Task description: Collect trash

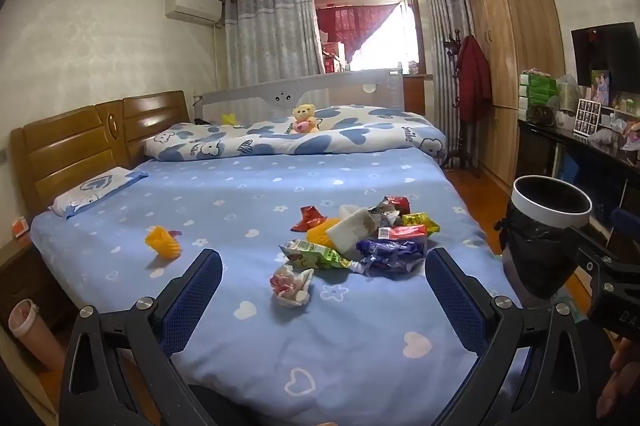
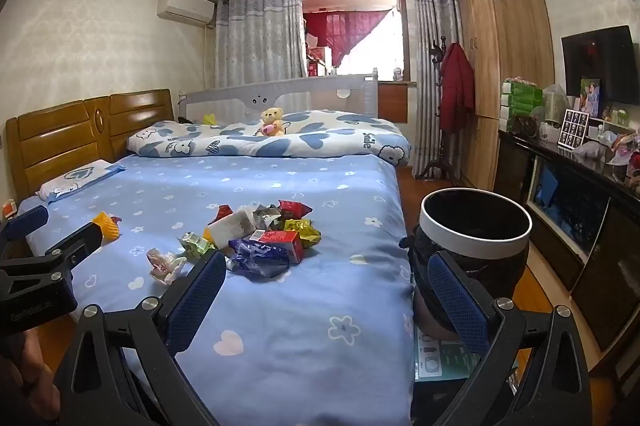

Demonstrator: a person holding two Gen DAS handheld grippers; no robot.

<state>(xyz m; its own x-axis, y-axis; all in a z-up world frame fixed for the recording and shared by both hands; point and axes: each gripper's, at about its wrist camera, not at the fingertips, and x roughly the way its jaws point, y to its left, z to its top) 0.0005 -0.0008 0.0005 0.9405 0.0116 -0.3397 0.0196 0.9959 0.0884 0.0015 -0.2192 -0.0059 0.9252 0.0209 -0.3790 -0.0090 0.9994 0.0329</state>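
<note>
A heap of wrappers (image 1: 372, 234) lies on the blue bed sheet (image 1: 240, 193), also in the right wrist view (image 2: 264, 234). A crumpled white-pink wrapper (image 1: 291, 285) lies nearest, and a yellow foam net (image 1: 163, 242) lies apart to the left. A trash bin with a white rim and black liner (image 2: 476, 230) stands beside the bed's right edge; it also shows in the left wrist view (image 1: 550, 209). My left gripper (image 1: 320, 298) is open and empty, hovering before the crumpled wrapper. My right gripper (image 2: 326, 300) is open and empty, over the bed's right edge, its right finger in front of the bin.
A folded quilt (image 1: 296, 139) with a teddy bear (image 1: 305, 119) lies at the far side. A wooden headboard (image 1: 80, 141) is left. A wardrobe (image 2: 500, 65) and a cluttered dark cabinet (image 2: 568, 177) line the right wall. A pink bottle (image 1: 32, 334) stands left of the bed.
</note>
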